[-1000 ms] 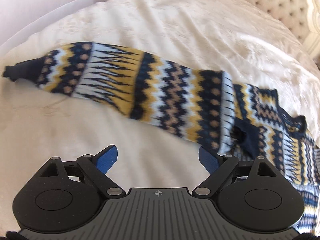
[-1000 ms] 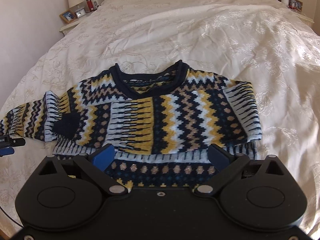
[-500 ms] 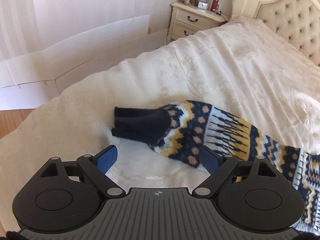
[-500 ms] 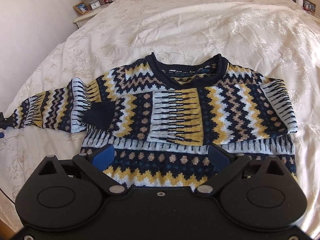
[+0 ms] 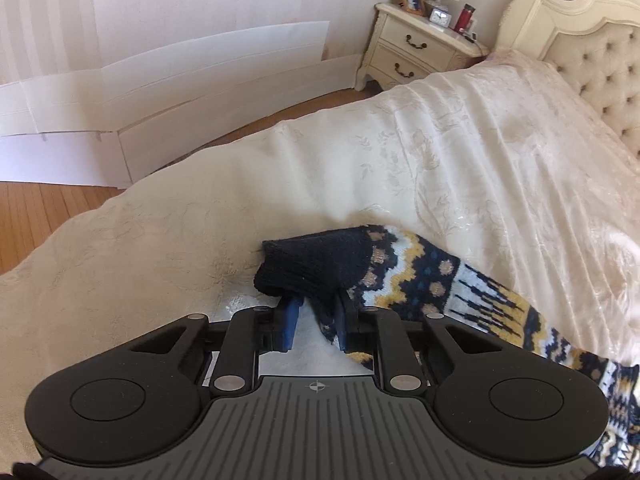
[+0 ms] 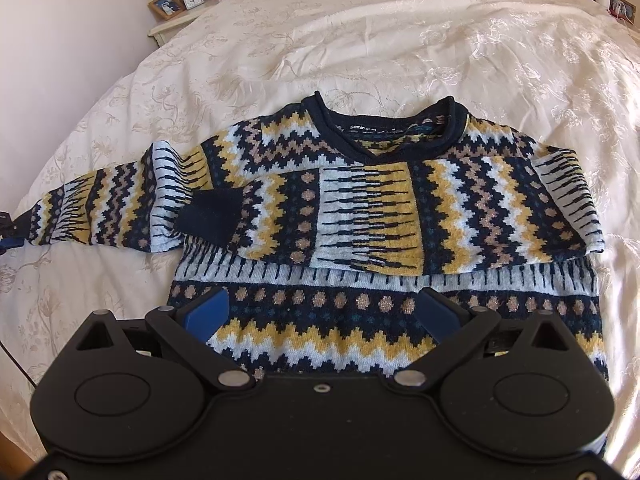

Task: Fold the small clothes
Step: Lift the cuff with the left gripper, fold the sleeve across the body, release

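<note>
A knitted sweater (image 6: 360, 208) in navy, yellow, white and tan zigzags lies face up on the cream bedspread (image 6: 400, 40). One sleeve is folded across its chest, navy cuff (image 6: 212, 216) pointing left. The other sleeve (image 6: 100, 208) stretches out to the left. In the left wrist view my left gripper (image 5: 316, 320) is shut on that sleeve's navy cuff (image 5: 320, 264), with knit bunched between the blue pads (image 5: 290, 320). It also shows as a dark tip, the left gripper (image 6: 6, 232), at the edge of the right wrist view. My right gripper (image 6: 323, 312) hangs open over the sweater's lower body.
The bed's left edge drops to a wooden floor (image 5: 40, 216) with white boards (image 5: 160, 92) leaning on the wall. A cream nightstand (image 5: 416, 52) carries a lamp, clock, photo frame and red bottle. The tufted headboard (image 5: 592, 60) is at the far right.
My left gripper travelled along the outstretched sleeve to its cuff and went from open to shut on it. The right gripper drew nearer over the sweater, still open.
</note>
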